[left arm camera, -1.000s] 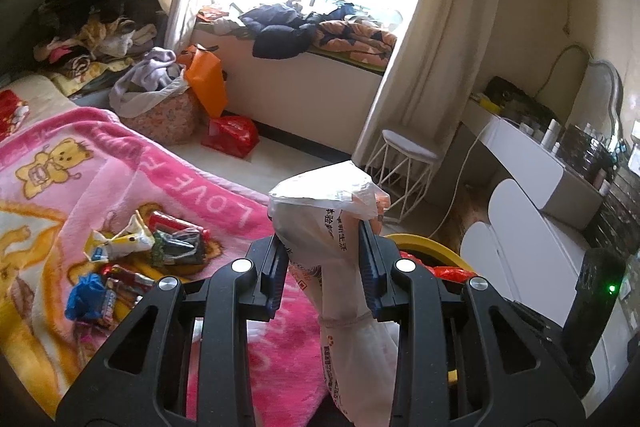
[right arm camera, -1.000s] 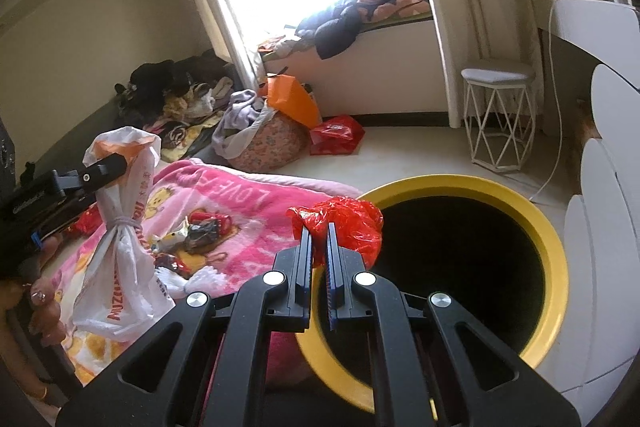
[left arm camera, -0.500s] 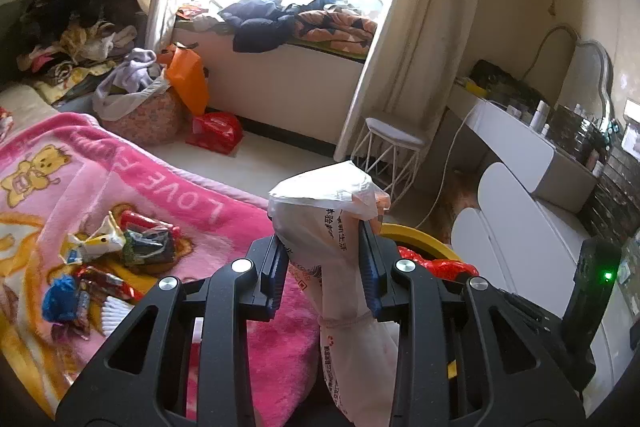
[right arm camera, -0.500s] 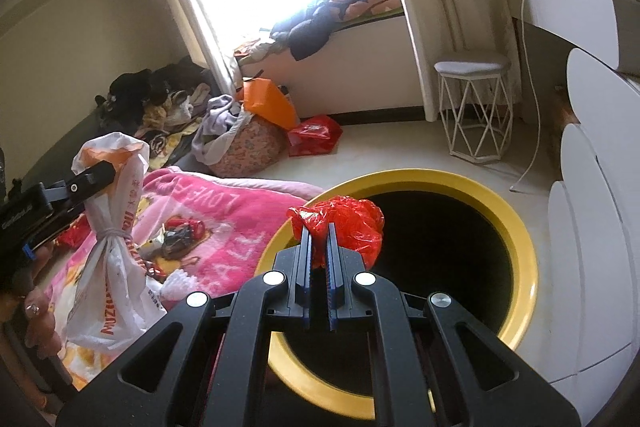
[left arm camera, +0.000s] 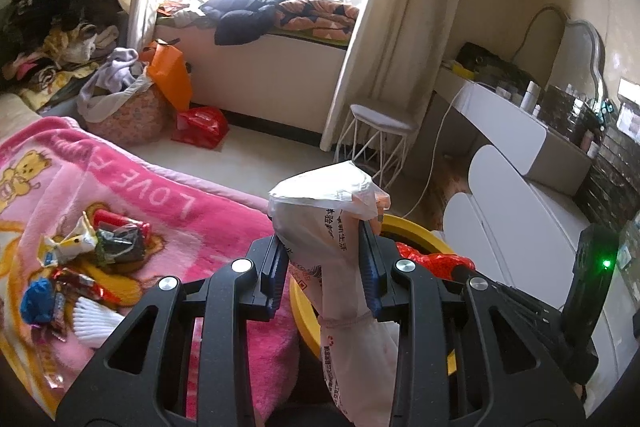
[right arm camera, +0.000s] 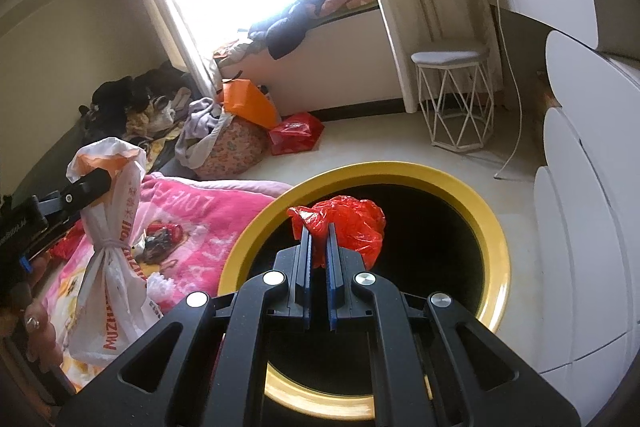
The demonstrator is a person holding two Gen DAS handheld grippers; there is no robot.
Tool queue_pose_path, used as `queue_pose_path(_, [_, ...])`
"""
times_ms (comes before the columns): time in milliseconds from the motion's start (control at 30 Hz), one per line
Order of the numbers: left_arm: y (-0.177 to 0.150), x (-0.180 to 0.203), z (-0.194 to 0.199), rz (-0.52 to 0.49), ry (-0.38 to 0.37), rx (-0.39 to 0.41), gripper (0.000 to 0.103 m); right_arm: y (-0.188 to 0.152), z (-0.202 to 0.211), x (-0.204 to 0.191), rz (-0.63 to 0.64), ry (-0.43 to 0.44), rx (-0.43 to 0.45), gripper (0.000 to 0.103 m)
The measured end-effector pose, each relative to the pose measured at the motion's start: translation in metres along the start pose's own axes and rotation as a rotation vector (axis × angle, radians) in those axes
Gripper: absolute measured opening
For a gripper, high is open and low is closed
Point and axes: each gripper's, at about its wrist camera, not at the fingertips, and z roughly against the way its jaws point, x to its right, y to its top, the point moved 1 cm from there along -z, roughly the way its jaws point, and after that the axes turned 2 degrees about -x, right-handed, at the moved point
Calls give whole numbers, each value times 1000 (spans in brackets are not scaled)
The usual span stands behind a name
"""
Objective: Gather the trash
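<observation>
crinkled red plastic bag (right arm camera: pixel 344 223) over round yellow-rimmed bin (right arm camera: pixel 496 227).

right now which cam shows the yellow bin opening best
The right wrist view: the yellow bin shows nearly its whole rim and dark inside. The left wrist view shows only a slice of rim behind the white bag.

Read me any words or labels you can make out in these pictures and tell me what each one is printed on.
"LOVE": pink blanket, upside down to the camera; the letters after it run out of view.
"MUZHI...": white plastic bag held in the left gripper, orange letters, partly folded away.
Chinese print higher on the same bag: too creased to read.
Snack wrappers on the blanket: too small and blurred.
</observation>
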Motion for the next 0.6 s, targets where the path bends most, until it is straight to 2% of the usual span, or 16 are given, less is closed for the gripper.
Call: queue_pose_path(600, [-14, 18, -44, 5, -13, -46, 25, -2, -7, 27, -56, -37, -32, 6])
